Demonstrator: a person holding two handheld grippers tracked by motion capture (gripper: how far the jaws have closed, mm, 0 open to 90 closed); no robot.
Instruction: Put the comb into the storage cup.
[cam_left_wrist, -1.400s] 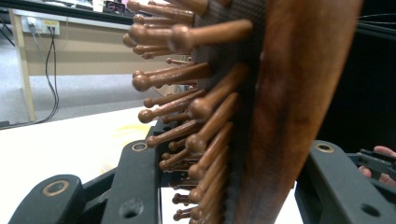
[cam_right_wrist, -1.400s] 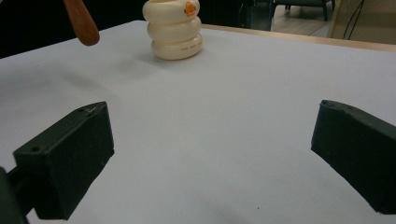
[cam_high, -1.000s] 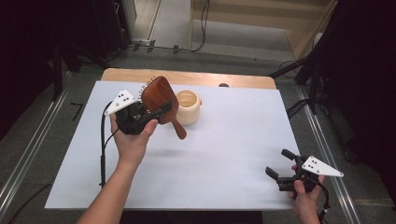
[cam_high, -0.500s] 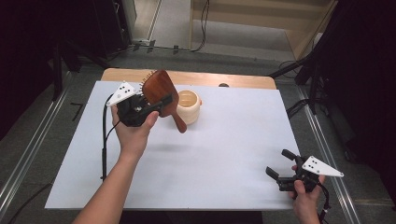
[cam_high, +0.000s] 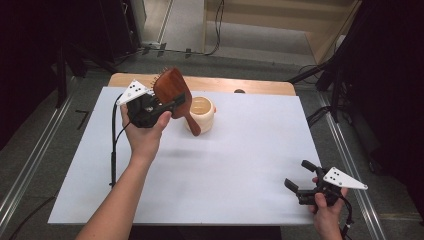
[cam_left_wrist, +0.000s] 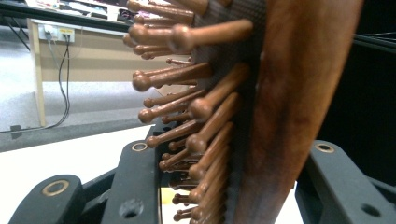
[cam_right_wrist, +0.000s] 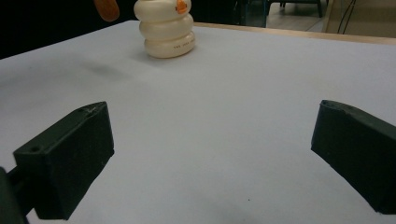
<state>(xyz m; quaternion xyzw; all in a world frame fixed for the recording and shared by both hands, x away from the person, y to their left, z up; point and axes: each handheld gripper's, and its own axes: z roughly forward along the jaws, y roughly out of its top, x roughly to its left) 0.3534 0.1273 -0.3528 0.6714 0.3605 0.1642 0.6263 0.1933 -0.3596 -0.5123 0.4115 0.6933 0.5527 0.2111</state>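
Note:
A dark brown wooden hairbrush (cam_high: 172, 89) hangs in the air over the table's far left, with my left gripper (cam_high: 167, 102) shut on its head. Its handle slants down to the right in front of a cream ribbed pot (cam_high: 204, 112) with an orange mark. In the left gripper view the brush (cam_left_wrist: 289, 93) stands edge-on between the black jaws of the left gripper (cam_left_wrist: 229, 154), bristles pointing left. My right gripper (cam_high: 297, 175) rests near the front right corner, open with nothing between its fingers. In its own view the right gripper (cam_right_wrist: 215, 121) faces the pot (cam_right_wrist: 168, 32) across bare sheet.
A white sheet (cam_high: 240, 165) covers the table, with a wooden edge (cam_high: 225, 84) showing at the back. A black cable (cam_high: 114, 150) trails from the left gripper down the left side. Dark stands and floor cables surround the table.
The left hand has carried the hairbrush a little up and toward the table's far edge. The right gripper has stayed put.

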